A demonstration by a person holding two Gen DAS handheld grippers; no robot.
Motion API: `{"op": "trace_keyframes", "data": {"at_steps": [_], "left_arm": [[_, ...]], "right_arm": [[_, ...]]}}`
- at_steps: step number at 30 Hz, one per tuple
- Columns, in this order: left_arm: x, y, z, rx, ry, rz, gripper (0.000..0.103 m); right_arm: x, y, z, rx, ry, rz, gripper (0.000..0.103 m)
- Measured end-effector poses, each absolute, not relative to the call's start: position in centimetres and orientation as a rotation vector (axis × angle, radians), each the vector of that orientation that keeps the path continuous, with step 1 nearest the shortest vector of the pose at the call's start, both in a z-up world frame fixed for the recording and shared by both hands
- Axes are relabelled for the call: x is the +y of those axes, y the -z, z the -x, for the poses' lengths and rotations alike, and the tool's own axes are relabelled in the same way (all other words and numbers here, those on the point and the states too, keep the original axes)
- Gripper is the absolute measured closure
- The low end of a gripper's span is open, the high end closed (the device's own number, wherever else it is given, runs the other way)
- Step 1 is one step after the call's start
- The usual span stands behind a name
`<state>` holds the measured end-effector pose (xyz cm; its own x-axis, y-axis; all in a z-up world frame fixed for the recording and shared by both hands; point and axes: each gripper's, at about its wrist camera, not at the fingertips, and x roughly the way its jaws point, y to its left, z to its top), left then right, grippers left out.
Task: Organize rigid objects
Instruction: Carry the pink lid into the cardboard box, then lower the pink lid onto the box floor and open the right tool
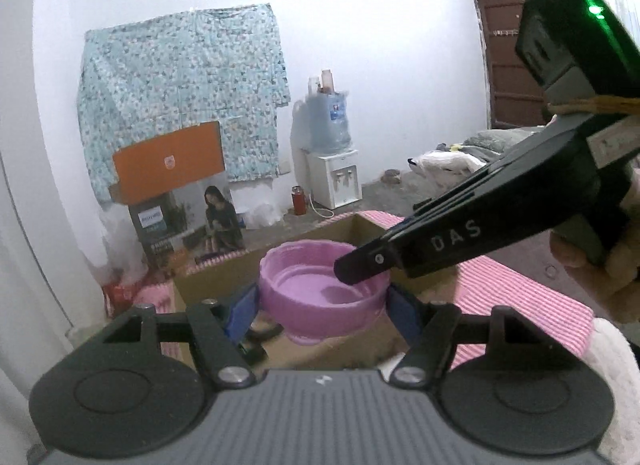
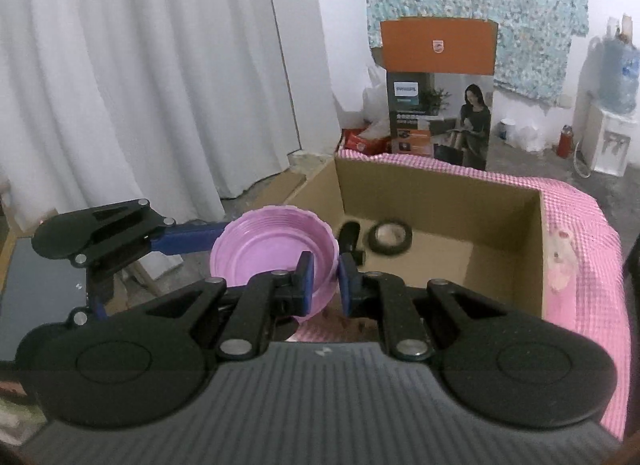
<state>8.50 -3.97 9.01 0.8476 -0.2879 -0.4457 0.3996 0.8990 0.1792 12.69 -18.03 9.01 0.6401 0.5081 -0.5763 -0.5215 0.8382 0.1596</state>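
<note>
Here a shallow lilac plastic bowl point(image 2: 276, 249), ridged around its rim and smooth inside, hangs in the air above the near edge of an open cardboard box point(image 2: 440, 201). The left gripper point(image 1: 322, 305) clamps the bowl across its full width, blue pads on opposite sides. The right gripper point(image 2: 323, 279) is closed on the bowl's wall, one pad inside, one outside. A black tape roll point(image 2: 390, 239) lies in the box.

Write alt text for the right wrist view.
The right gripper pinches the near rim of a shallow purple bowl, while the left gripper holds its far side. Behind stands an open cardboard box holding a roll of black tape.
</note>
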Motion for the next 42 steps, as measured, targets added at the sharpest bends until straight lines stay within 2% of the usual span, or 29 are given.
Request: {"op": "trace_keyframes", "data": {"at_steps": [6,13,19,25,34,36,39,42], "left_arm": [[-2.9,-9.5,-15.9,0.569,0.403,-0.236,0.031],[-1.6,-5.2,-24.5,0.833,0.442,-0.159,0.031],[-1.7,-1.2,-27.6,0.985,0.446,-0.162,0.031],[-2.2,1.0,-28.6,1.088,0.457,-0.201,0.031],[-2.1,1.2,-29.1,1.136,0.448,-0.180,0.030],[-2.1,1.1,-28.9,1.138,0.454,-0.181,0.027],[-2.2,0.8,-28.5,1.132,0.464,-0.179,0.022],[-2.2,0.2,-27.9,1.110,0.471,-0.181,0.019]], "right_arm": [[-18.0,-9.5,-20.9,0.807,-0.605,-0.080,0.090],[-17.8,-5.0,-28.9,1.017,-0.586,-0.141,0.090],[-17.1,0.3,-32.2,1.172,-0.567,-0.144,0.091],[-16.4,3.2,-33.8,1.292,-0.575,-0.136,0.090],[-14.7,4.8,-35.1,1.352,-0.587,-0.078,0.088],[-14.9,4.9,-35.5,1.349,-0.592,-0.091,0.087],[-15.1,5.4,-36.0,1.344,-0.599,-0.126,0.082],[-15.7,4.6,-35.9,1.318,-0.595,-0.126,0.071]]}}
